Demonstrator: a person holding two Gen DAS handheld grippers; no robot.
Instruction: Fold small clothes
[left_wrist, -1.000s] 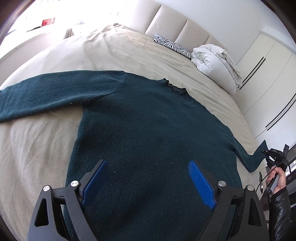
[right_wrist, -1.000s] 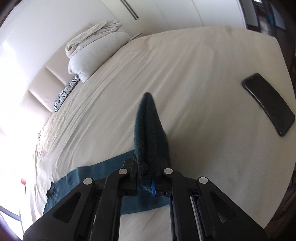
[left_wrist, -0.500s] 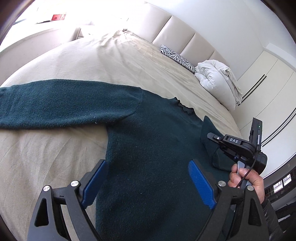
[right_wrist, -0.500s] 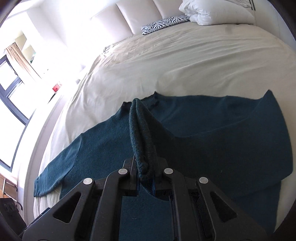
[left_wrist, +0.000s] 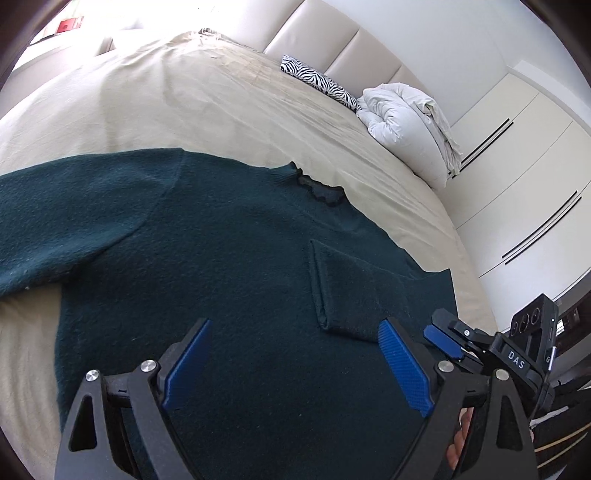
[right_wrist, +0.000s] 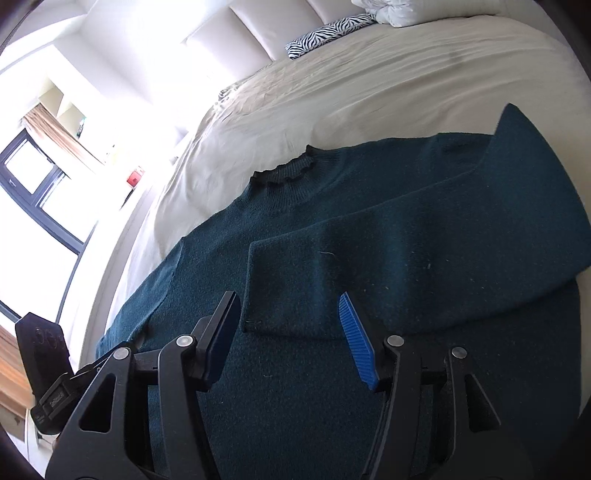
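The dark green sweater (left_wrist: 229, 258) lies flat on the bed (left_wrist: 184, 103), with one sleeve (right_wrist: 406, 254) folded across its chest. The other sleeve (left_wrist: 74, 206) stretches out long to the left, nearer the left gripper (left_wrist: 295, 363). Both the left gripper and the right gripper (right_wrist: 290, 334) have their jaws wide apart and hold nothing.

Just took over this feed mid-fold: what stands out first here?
A dark teal sweater lies flat across the beige bed, one sleeve already folded over its chest. Both the right gripper and the left gripper hover open above it. A zebra-print pillow sits by the headboard.
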